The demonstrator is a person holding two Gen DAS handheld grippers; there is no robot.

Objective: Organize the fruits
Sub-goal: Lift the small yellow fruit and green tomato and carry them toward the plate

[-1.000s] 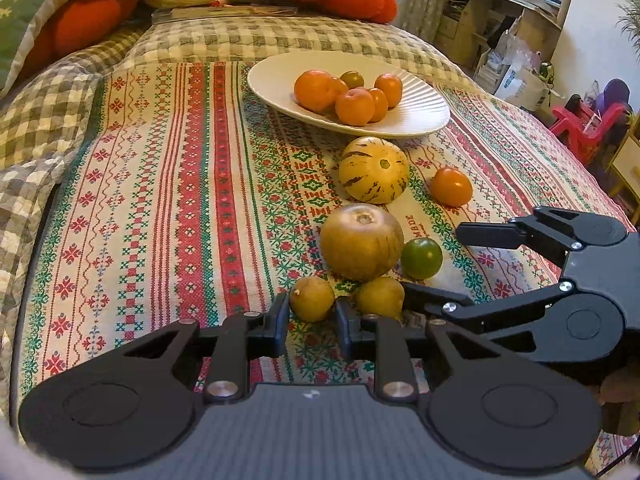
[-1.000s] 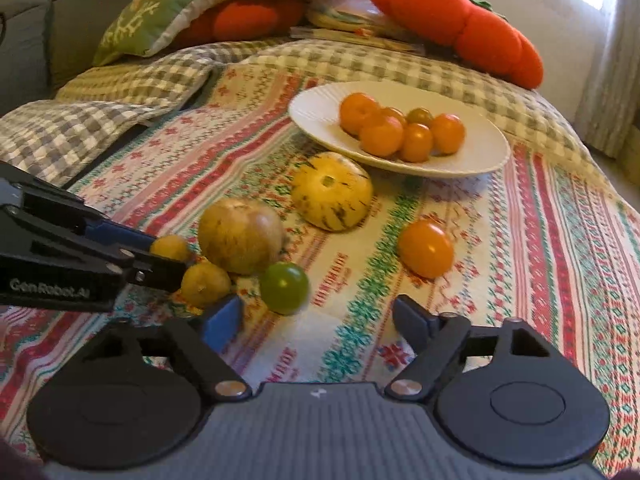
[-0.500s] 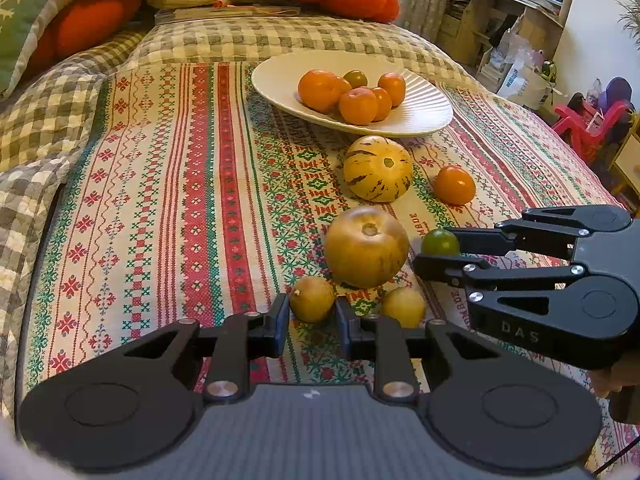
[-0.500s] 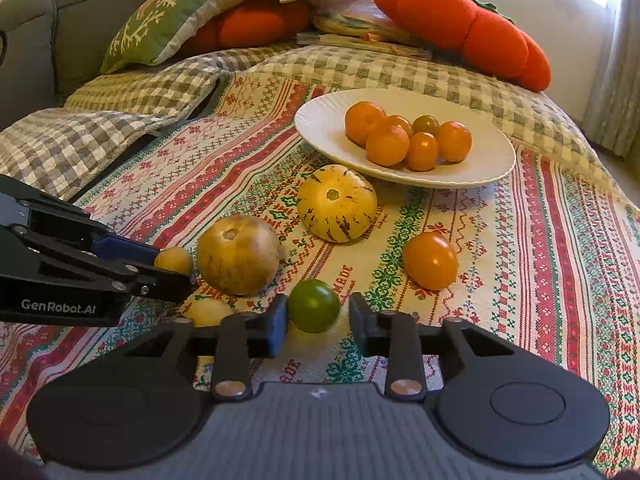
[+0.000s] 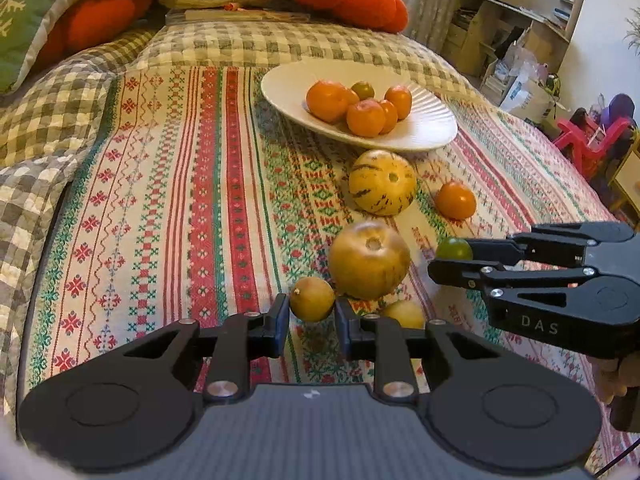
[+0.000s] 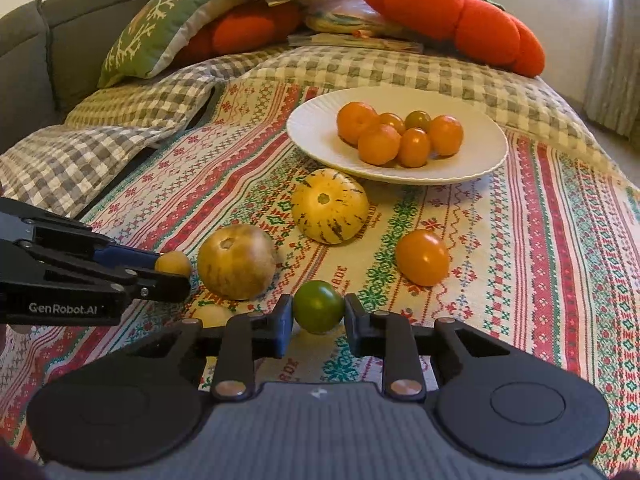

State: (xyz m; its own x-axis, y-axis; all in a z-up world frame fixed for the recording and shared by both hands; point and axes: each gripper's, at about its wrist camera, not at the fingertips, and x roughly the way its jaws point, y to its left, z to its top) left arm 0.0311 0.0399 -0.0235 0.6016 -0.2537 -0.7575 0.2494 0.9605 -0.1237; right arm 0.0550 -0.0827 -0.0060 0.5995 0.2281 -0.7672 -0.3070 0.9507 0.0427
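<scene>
My left gripper (image 5: 312,312) is shut on a small yellow fruit (image 5: 311,298), held just above the cloth. My right gripper (image 6: 318,314) is shut on a small green tomato (image 6: 318,306); it also shows in the left wrist view (image 5: 454,249). A white plate (image 6: 476,168) farther back holds several orange fruits (image 6: 378,144) and one green one. On the patterned cloth lie a brownish round fruit (image 6: 237,261), a striped yellow melon (image 6: 330,205), an orange tomato (image 6: 422,257) and another small yellow fruit (image 5: 404,314).
The fruits lie on a striped embroidered cloth (image 5: 180,200) over a checked quilt on a sofa. Orange and green cushions (image 6: 452,12) line the back. Shelves, boxes and red plastic chairs (image 5: 588,140) stand beyond the right edge.
My right gripper closed on the green tomato and lifted it slightly. My left gripper closed on the small yellow fruit and raised it off the cloth.
</scene>
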